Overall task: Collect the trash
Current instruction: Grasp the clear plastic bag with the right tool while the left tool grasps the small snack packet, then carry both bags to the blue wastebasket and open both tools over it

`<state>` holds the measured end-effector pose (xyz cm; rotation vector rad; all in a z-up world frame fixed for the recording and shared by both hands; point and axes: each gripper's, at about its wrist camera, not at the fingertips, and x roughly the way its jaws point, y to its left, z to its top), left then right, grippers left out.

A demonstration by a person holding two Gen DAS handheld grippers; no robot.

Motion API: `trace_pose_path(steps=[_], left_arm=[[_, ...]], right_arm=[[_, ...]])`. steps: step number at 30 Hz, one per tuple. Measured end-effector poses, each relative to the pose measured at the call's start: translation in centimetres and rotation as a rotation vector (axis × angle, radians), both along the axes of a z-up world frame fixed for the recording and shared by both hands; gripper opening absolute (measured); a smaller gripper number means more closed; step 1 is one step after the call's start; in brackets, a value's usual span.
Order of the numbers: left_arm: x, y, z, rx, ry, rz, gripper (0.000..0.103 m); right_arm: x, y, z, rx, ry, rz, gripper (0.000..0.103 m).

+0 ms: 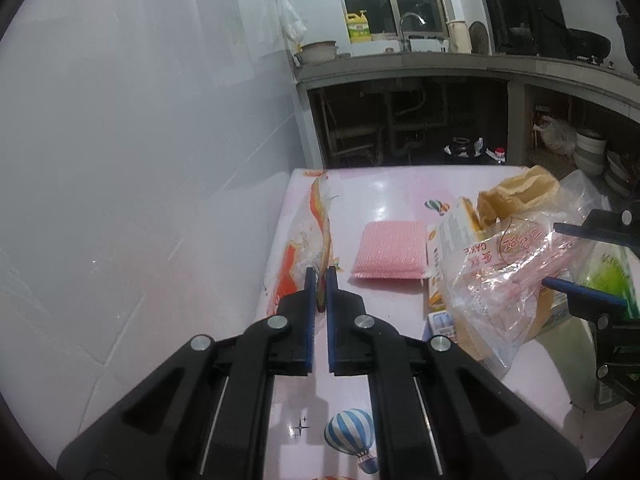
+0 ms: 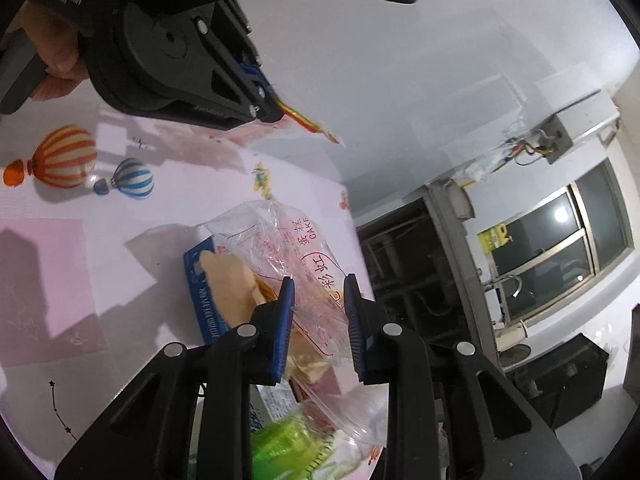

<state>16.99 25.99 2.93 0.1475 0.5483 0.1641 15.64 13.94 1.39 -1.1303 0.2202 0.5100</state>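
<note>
Kitchen counters and a dark window are filling the far background, and I am working over a glossy pink table (image 1: 384, 200) printed with striped balloons. My left gripper (image 1: 320, 276) is clenched on the near edge of an orange-and-white plastic wrapper (image 1: 308, 240), which is lying along the table's left edge by the pale wall. My right gripper (image 2: 318, 292) is closing its jaws around a crumpled clear plastic cake bag with red lettering (image 2: 292, 256); the film is sitting between the blue pads (image 2: 285, 312), and I judge it pinched, though loosely. Under that bag I am seeing a blue cardboard box (image 2: 198, 280), tan paper (image 2: 228, 284) and a green package (image 2: 284, 440). A pink knitted scouring pad (image 1: 390, 250) is lying between the two piles.

Risk, as I judge it: the slack film is slipping from the right pads on lifting, or dragging the tan paper and box off the table. The thin wrapper edge could also tear.
</note>
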Motion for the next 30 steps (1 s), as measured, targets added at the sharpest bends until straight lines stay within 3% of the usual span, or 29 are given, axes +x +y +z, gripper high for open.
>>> trace_pose_path(steps=[9,18,24,30], left_arm=[[-1.8,-1.4,3.1,-0.001,-0.074,-0.017,0.003],[-3.6,-4.7,7.3,0.013,-0.169,-0.079,0.003],[-4.9,-9.1,10.4,0.006,-0.245,-0.199,0.003],[-4.4,-16.0,12.5,-0.024,-0.294,-0.408,0.003]], right_arm=[[-1.3,-2.8,4.1,0.154,-0.071,-0.057,0.025],[-2.1,-7.5,8.0,0.316,-0.133,-0.186,0.025],[-2.2,-12.2,9.0,0.395,-0.148,-0.342,0.025],[-2.4,-19.3,8.9,0.468,-0.141,-0.569,0.025]])
